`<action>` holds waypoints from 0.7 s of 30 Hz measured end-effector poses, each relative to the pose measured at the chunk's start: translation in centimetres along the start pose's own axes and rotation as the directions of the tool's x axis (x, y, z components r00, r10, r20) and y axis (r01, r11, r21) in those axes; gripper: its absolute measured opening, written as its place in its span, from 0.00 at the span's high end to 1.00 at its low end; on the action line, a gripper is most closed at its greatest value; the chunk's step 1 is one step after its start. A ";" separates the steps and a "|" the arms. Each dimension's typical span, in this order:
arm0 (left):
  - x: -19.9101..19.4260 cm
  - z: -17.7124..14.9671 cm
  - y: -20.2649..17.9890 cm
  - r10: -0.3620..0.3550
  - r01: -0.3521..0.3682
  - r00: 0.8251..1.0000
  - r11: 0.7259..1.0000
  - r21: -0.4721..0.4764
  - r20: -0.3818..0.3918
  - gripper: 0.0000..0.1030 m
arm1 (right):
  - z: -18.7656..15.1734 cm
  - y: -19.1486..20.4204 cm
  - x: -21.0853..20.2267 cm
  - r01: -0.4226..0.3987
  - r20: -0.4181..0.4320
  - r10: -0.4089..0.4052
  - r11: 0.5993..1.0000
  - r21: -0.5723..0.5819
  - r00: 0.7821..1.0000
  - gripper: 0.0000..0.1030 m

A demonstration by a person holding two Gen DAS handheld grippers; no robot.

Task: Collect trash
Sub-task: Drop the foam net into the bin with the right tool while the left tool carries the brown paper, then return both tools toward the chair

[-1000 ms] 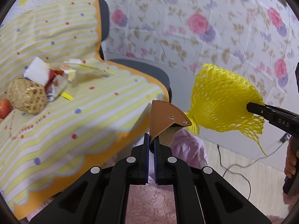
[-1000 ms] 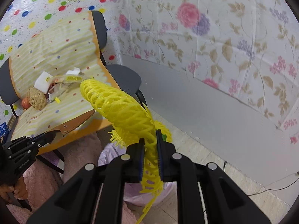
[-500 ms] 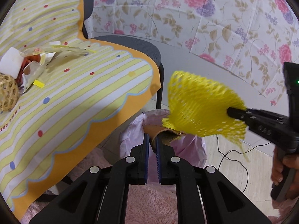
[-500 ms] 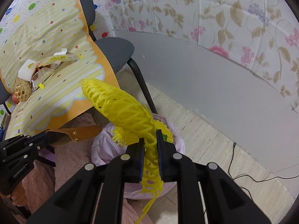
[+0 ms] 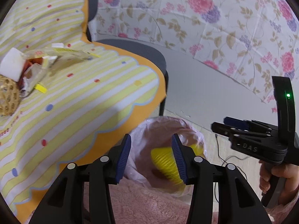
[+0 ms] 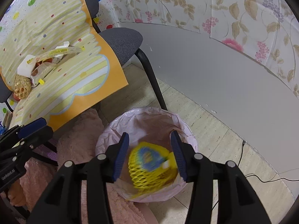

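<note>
A: Grippers first. Left gripper [image 5: 151, 155] is spread wide with nothing between its blue pads; same for the right gripper [image 6: 149, 155].

B: Yellow foam net [image 6: 151, 169]?

A: Blurred, lying loose inside the pink-lined trash bin [image 6: 184, 128], not touching either gripper. Left wrist view shows it too, low in the bin behind the right-hand finger.

B: Other trash?

A: Pile of wrappers [image 5: 46, 63] on the striped yellow cloth [image 5: 89, 97] over the chair seat, with a white foam block [image 5: 11, 65] and a tan net ball [image 5: 8, 98] at its left edge. Well apart from the bin.

B: Bin location?

A: On the floor, just beside the chair leg [image 6: 151, 78].
</note>
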State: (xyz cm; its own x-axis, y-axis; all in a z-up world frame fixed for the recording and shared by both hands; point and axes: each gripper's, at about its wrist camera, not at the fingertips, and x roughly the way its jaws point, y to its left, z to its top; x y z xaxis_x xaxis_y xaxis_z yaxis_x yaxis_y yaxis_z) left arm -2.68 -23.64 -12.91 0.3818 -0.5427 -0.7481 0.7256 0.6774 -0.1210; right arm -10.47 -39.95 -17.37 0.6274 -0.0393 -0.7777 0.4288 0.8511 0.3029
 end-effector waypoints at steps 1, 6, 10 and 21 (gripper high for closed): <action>-0.6 0.1 0.3 0.015 -0.015 1.000 1.000 -0.007 0.017 0.52 | 0.2 0.0 -0.6 -0.007 0.017 0.007 1.000 0.003 1.000 0.55; -3.4 -0.2 1.9 0.113 -0.109 0.990 0.993 -0.040 0.083 0.49 | 1.4 0.9 -4.6 -0.027 0.163 0.031 0.999 -0.028 0.986 0.55; -5.5 -0.7 3.8 0.164 -0.156 0.981 0.984 -0.092 0.098 0.48 | 2.2 2.5 -6.7 -0.059 0.243 0.078 0.995 -0.084 0.967 0.55; -10.0 -1.4 9.4 0.309 -0.276 0.943 0.933 -0.232 0.122 0.47 | 4.3 9.2 -6.1 -0.121 0.228 0.189 0.951 -0.284 0.955 0.55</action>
State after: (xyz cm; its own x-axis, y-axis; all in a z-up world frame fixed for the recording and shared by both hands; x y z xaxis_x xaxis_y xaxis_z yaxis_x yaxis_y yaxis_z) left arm -0.50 -11.16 -7.44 0.6542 -0.3631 -0.6634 0.4389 0.8967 -0.0581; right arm -7.53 -34.11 -7.46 0.8286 0.0043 -0.5598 0.1474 0.9630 0.2256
